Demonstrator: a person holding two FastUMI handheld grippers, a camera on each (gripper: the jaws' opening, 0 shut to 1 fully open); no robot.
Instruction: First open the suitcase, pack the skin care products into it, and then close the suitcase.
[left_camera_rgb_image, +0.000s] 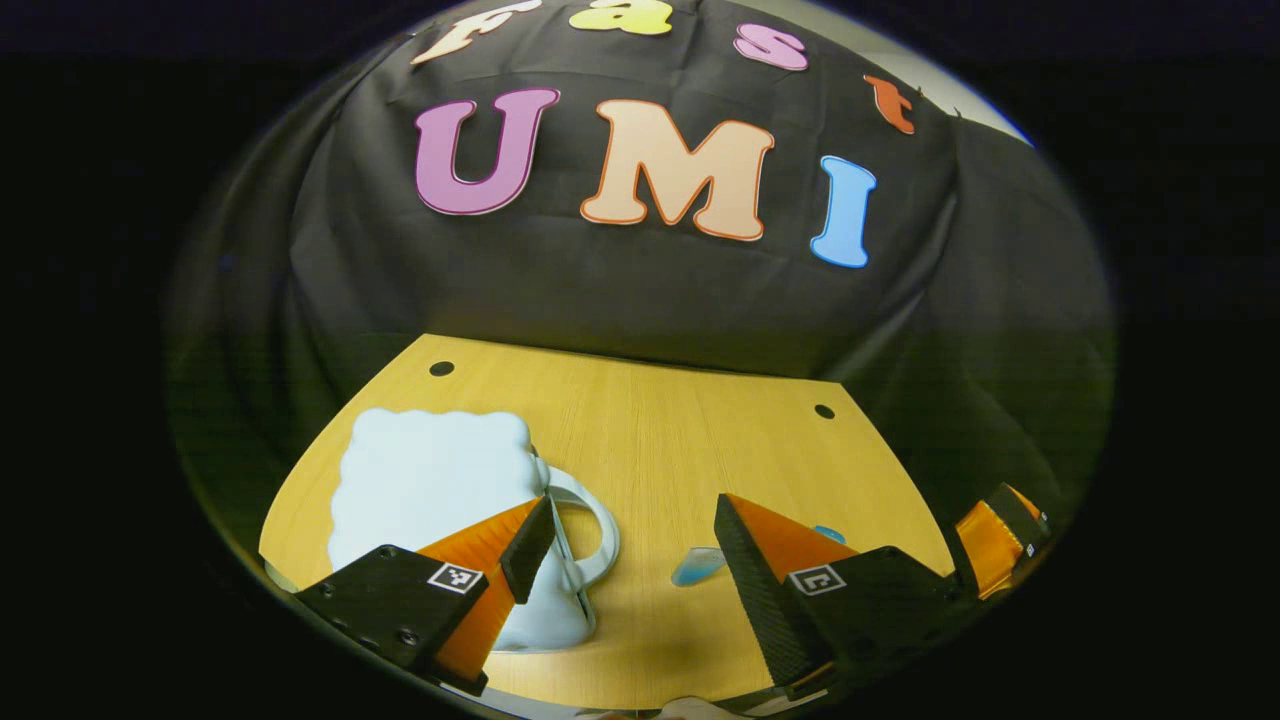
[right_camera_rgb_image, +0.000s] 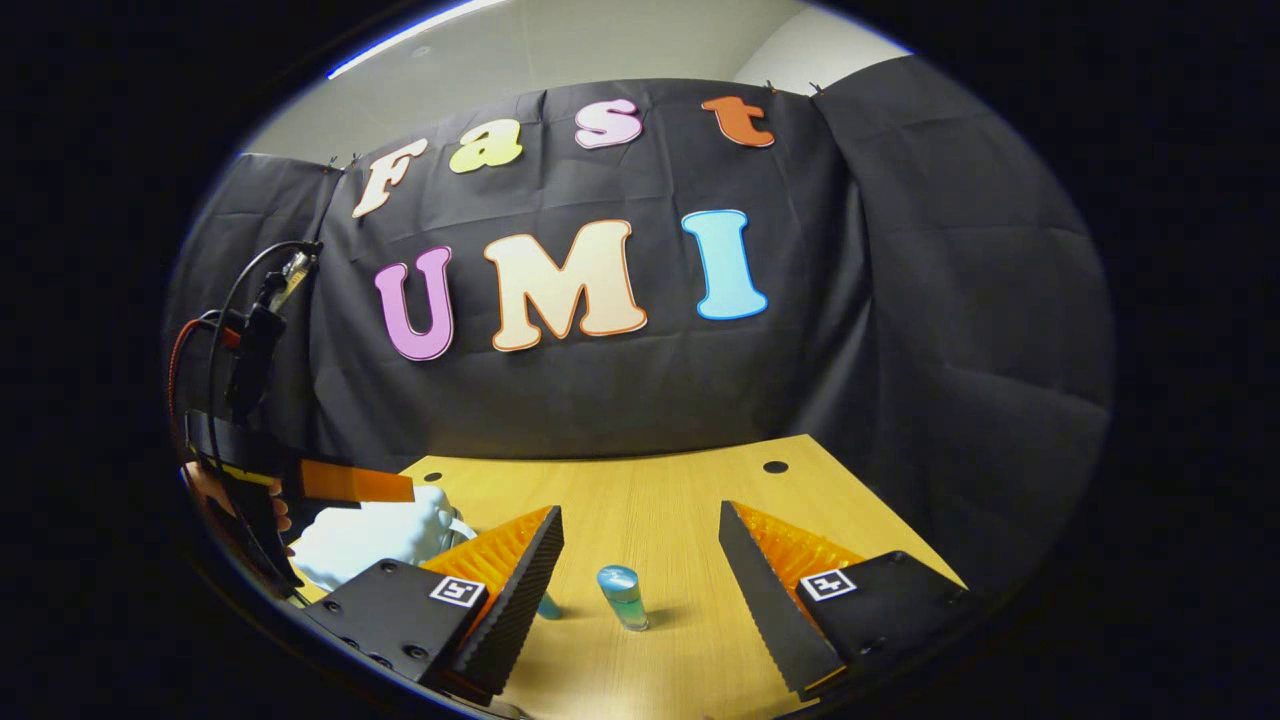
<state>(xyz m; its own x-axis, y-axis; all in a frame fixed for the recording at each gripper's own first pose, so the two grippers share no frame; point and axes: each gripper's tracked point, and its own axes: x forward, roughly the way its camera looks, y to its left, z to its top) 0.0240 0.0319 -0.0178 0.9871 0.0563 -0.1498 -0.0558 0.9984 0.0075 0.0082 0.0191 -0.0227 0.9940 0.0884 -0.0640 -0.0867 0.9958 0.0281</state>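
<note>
A small pale scalloped suitcase (left_camera_rgb_image: 430, 490) lies on the wooden table (left_camera_rgb_image: 650, 420), its lid down and its white handle (left_camera_rgb_image: 595, 535) facing right. My left gripper (left_camera_rgb_image: 635, 505) hovers open just right of the suitcase, its left finger in front of the handle. A blue skin care item (left_camera_rgb_image: 699, 565) lies between its fingers, farther off on the table. In the right gripper view a blue-green bottle (right_camera_rgb_image: 622, 596) stands upright ahead of my open right gripper (right_camera_rgb_image: 640, 510). A second small teal item (right_camera_rgb_image: 548, 606) peeks from behind its left finger. The suitcase (right_camera_rgb_image: 365, 540) sits at the left.
The table has two dark round holes (left_camera_rgb_image: 441, 368) (left_camera_rgb_image: 824, 411) near its far edge, where the black cloth wall hangs. The right gripper (left_camera_rgb_image: 1000, 540) shows at the table's right edge. The left gripper (right_camera_rgb_image: 350, 483), held by a hand (right_camera_rgb_image: 205, 480), hovers over the suitcase with cables above it.
</note>
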